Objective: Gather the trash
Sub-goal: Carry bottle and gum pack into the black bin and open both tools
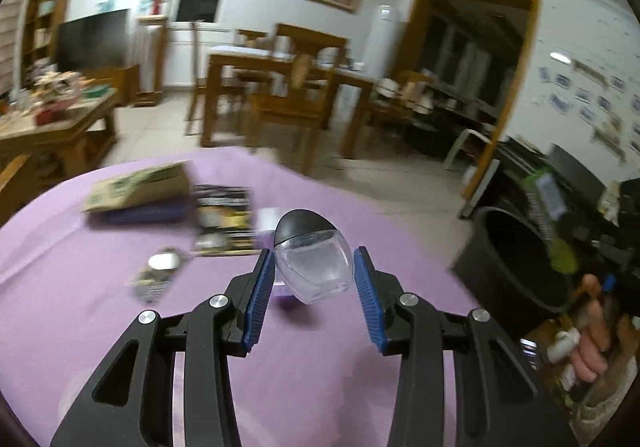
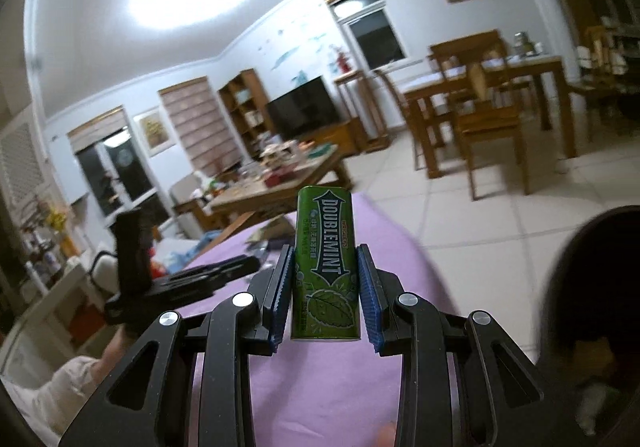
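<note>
Left wrist view: left gripper (image 1: 314,283) clamps a clear bottle (image 1: 314,267) above the purple tablecloth (image 1: 80,327) — smooth and tilted, it could slip before reaching the black bin (image 1: 516,259). Right gripper (image 2: 325,289) pinches a green gum tin (image 2: 325,267) reading "DOUBLEMINT" — wrappers (image 1: 224,219) remain beyond, unreadably blurred.

A clear oval bottle (image 1: 314,267) with a black cap was held tilted above the purple-covered counter (image 1: 100,307). A green Doublemint tin (image 2: 326,267) stood upright, clamped. A black bin (image 1: 516,259) stood beside the counter.
</note>
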Tool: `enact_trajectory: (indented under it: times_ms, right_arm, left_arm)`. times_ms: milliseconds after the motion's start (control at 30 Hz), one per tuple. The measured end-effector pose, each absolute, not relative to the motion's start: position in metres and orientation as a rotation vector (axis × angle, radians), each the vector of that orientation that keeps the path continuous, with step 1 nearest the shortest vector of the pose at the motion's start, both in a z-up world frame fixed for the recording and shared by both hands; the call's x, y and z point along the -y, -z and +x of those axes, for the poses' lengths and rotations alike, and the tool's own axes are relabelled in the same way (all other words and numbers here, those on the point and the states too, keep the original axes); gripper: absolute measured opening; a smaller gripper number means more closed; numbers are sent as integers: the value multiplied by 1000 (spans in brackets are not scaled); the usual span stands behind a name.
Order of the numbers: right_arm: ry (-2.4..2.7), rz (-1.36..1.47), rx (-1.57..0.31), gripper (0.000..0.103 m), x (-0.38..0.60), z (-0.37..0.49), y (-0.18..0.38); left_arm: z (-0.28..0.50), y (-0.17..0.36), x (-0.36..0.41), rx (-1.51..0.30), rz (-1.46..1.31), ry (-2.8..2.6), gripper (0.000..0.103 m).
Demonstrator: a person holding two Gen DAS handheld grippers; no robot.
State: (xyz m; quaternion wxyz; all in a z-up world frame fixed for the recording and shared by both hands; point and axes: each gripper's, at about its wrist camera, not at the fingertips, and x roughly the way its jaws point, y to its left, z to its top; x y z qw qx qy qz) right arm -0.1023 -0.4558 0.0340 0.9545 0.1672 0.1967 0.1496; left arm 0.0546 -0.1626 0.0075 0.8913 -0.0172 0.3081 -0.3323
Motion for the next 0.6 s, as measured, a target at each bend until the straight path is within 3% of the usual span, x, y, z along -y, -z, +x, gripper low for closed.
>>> enact_trajectory:
  times_ms: [600]
  right_arm:
    - [122, 444, -341, 32, 620, -228, 10]
  left_arm:
    - [-27, -14, 385, -605, 125, 1148, 41]
